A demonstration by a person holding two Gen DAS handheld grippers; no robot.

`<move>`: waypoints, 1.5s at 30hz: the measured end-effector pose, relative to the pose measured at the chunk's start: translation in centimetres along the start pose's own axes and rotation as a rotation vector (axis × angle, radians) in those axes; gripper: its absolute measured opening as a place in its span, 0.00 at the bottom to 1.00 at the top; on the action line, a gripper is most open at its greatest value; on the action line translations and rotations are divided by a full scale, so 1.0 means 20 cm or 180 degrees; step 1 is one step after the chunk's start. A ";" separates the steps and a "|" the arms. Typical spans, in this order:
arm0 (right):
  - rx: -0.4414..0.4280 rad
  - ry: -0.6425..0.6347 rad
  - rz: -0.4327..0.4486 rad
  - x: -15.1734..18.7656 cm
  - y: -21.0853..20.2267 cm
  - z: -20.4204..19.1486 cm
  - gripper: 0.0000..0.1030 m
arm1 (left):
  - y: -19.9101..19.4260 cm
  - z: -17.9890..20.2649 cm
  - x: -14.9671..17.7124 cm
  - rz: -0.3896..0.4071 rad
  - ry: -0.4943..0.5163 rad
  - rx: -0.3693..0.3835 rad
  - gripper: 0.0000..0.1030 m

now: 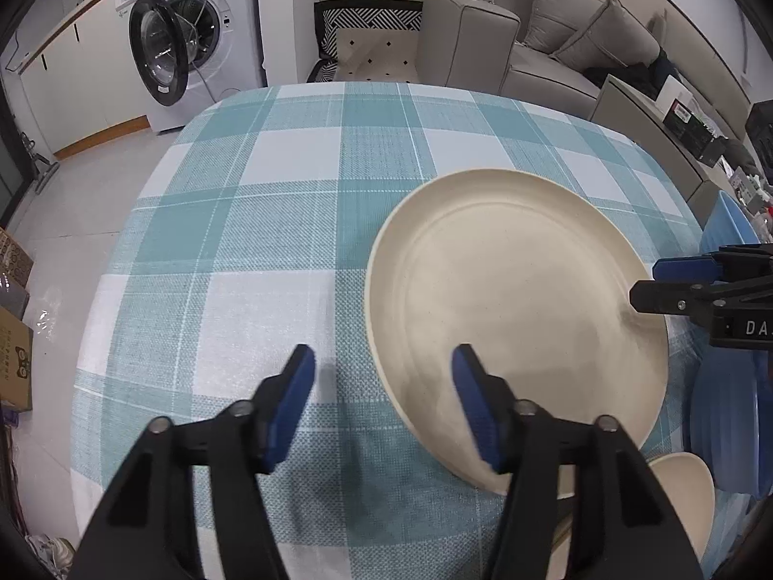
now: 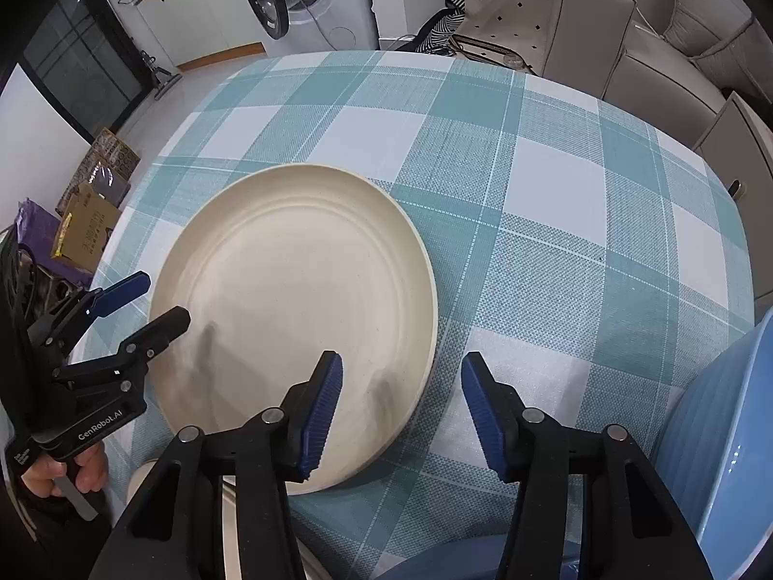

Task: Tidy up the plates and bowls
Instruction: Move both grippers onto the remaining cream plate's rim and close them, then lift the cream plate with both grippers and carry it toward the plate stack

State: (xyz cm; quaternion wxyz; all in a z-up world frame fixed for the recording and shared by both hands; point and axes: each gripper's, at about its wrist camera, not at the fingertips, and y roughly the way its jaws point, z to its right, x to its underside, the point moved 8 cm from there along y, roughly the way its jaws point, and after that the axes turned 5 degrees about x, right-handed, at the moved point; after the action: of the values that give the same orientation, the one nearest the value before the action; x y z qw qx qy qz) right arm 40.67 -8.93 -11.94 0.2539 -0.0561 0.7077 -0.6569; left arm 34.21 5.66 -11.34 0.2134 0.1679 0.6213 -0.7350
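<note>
Cream plate (image 1: 517,309) lies bare on the checked cloth (image 1: 270,222), both tools spread astride its rim.

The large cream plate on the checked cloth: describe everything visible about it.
The large round cream plate looks matte, like speckled ceramic or bamboo fibre, with a raised rim and faint concentric rings. It lies flat, upright and empty on the teal-and-white checked tablecloth. The left claw straddles its rim on one side, the right claw on the opposite side; neither visibly presses on it. Its near edge overlaps a smaller cream dish.
</note>
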 end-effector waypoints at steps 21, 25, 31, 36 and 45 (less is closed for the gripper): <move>0.0085 -0.0107 -0.0057 0.02 0.07 -0.01 0.21 | 0.00 0.06 0.05 -0.0010 0.0135 0.0068 0.21; 0.0117 -0.0131 -0.0005 0.02 0.06 -0.01 0.19 | 0.00 0.05 0.05 -0.0002 0.0093 0.0070 0.19; 0.0165 -0.0197 0.0080 0.02 0.04 -0.01 0.19 | -0.01 0.04 0.04 0.0032 0.0053 0.0072 0.19; 0.0194 -0.0215 0.0148 0.02 0.01 -0.02 0.19 | -0.02 0.04 0.03 0.0074 0.0050 0.0064 0.19; 0.0159 -0.0210 0.0272 0.01 -0.05 -0.03 0.19 | -0.10 0.03 0.01 0.0199 0.0023 0.0057 0.19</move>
State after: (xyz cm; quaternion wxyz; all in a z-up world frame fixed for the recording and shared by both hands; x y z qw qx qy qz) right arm 39.88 -8.56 -10.98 0.3062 -0.0410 0.6841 -0.6608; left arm 33.06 5.31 -9.73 0.2325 0.1917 0.6099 -0.7329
